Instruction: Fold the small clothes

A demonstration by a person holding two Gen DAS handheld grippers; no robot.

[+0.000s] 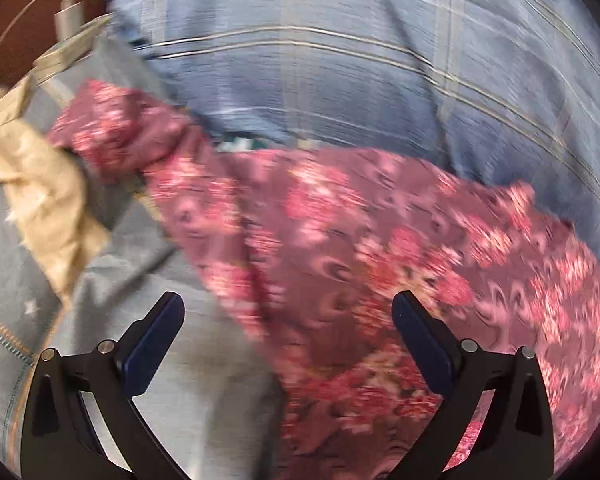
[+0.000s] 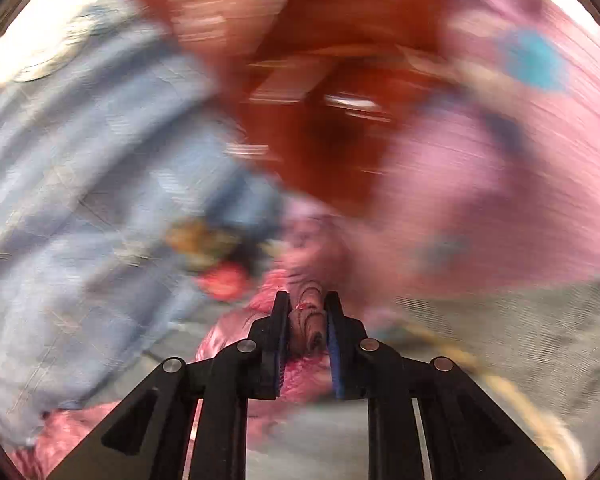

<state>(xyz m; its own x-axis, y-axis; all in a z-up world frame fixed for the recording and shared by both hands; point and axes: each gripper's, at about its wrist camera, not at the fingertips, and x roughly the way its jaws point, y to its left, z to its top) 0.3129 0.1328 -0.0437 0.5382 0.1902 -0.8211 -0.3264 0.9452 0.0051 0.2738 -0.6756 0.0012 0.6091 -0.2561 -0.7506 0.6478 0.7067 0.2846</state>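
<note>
A maroon garment with a pink flower print [image 1: 340,248] lies spread over the grey bedsheet [image 1: 204,380] in the left wrist view, running from the upper left to the lower right. My left gripper [image 1: 288,312] is open and empty, with its jaws wide apart just above the garment's near edge. In the right wrist view, which is heavily blurred, my right gripper [image 2: 307,312] is shut on a bunched fold of the same flowered garment [image 2: 306,324].
A blue plaid cloth [image 1: 340,80] lies behind the garment. A beige cloth [image 1: 40,184] lies at the left, with white cables [image 1: 68,20] beyond it. A pink cloth with blue spots [image 2: 500,160] fills the right of the right wrist view, with brown wood [image 2: 320,120] behind.
</note>
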